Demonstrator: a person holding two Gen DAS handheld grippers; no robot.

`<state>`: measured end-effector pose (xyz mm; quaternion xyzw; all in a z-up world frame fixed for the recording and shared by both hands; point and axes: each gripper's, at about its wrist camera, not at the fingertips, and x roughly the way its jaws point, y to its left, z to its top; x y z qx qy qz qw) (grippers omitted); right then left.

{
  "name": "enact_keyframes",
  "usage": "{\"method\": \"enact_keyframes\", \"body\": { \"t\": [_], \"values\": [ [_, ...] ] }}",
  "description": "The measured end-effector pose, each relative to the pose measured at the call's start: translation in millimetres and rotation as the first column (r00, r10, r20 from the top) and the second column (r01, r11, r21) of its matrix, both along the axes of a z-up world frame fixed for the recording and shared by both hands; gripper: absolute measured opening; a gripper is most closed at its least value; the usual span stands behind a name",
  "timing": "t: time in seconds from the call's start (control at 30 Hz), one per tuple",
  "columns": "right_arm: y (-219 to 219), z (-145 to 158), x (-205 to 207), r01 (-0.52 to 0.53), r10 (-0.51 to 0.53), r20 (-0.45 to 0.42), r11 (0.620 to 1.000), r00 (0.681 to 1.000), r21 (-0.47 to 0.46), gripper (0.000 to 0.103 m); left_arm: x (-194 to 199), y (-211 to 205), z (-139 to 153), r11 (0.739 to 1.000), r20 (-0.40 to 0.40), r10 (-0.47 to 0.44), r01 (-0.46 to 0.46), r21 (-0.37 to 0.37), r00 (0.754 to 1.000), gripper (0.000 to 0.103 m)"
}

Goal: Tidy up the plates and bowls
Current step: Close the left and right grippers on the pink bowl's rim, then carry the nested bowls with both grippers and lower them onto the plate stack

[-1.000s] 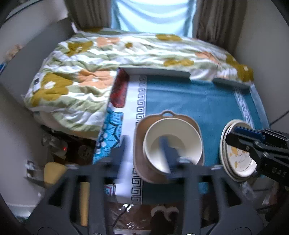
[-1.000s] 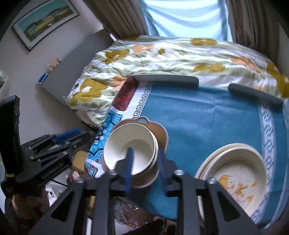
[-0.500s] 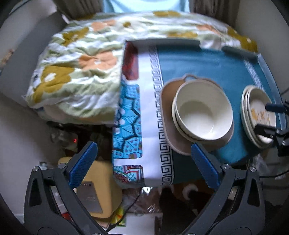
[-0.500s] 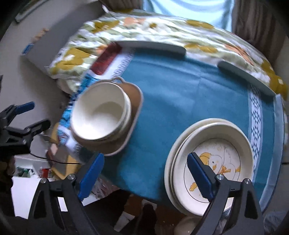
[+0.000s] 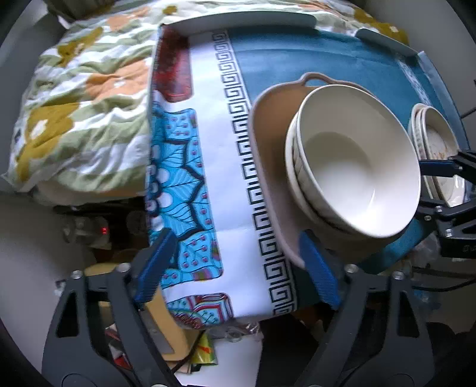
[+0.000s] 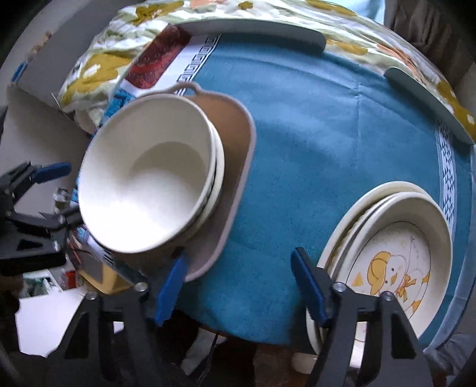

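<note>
A stack of white bowls [image 5: 354, 166] [image 6: 148, 181] sits on a tan handled tray [image 5: 267, 154] [image 6: 235, 166] on the blue tablecloth. To its right lies a stack of cream plates [image 5: 434, 148] [image 6: 392, 256], the top one printed with a duck. My left gripper [image 5: 236, 268] hangs over the white patterned border of the cloth. Its jaws are closing with nothing gripped, and the tray's near corner is beside its right finger. My right gripper [image 6: 240, 285] hovers over bare blue cloth between tray and plates. Its jaws are closing too, and they are empty.
The cloth-covered table [image 6: 327, 134] has grey raised rails [image 6: 255, 26] along its far edge. A flowered duvet [image 5: 83, 98] lies on a bed behind and to the left. Clutter and a yellow box [image 5: 166, 321] sit on the floor below the near table edge.
Both grippers have come down closer to the table and tipped further downward. Their jaws spread wide half a second ago and have since narrowed. Bowls and plates have not moved.
</note>
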<state>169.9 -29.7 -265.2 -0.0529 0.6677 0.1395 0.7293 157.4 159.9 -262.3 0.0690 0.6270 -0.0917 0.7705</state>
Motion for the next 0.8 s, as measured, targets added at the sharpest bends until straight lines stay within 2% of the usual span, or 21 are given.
{"method": "enact_keyframes", "body": {
  "t": [0.2,0.37,0.53,0.63,0.8],
  "values": [
    [12,-16,4,-0.045,0.045,-0.014,0.999,0.999,-0.018,0.052,5,-9,-13,0.999,-0.019,-0.038,0.038,-0.023,0.999,0.063],
    [15,-27,10,-0.059,0.059,0.008,0.998,0.998,-0.008,0.041,9,-14,-22,0.996,-0.013,-0.045,0.044,-0.073,0.999,0.033],
    [20,-36,10,-0.07,0.069,0.04,0.997,0.997,0.018,0.022,12,-21,-28,0.993,-0.002,-0.068,0.068,-0.101,0.998,0.014],
    [25,-37,7,-0.085,0.083,0.063,0.996,0.995,0.031,0.013,9,-25,-28,0.993,0.025,-0.082,0.084,-0.089,0.996,0.012],
    [26,-35,2,-0.089,0.085,0.111,0.995,0.99,0.033,0.013,7,-26,-26,0.992,0.067,-0.08,0.087,-0.096,0.994,0.011]
  ]
}}
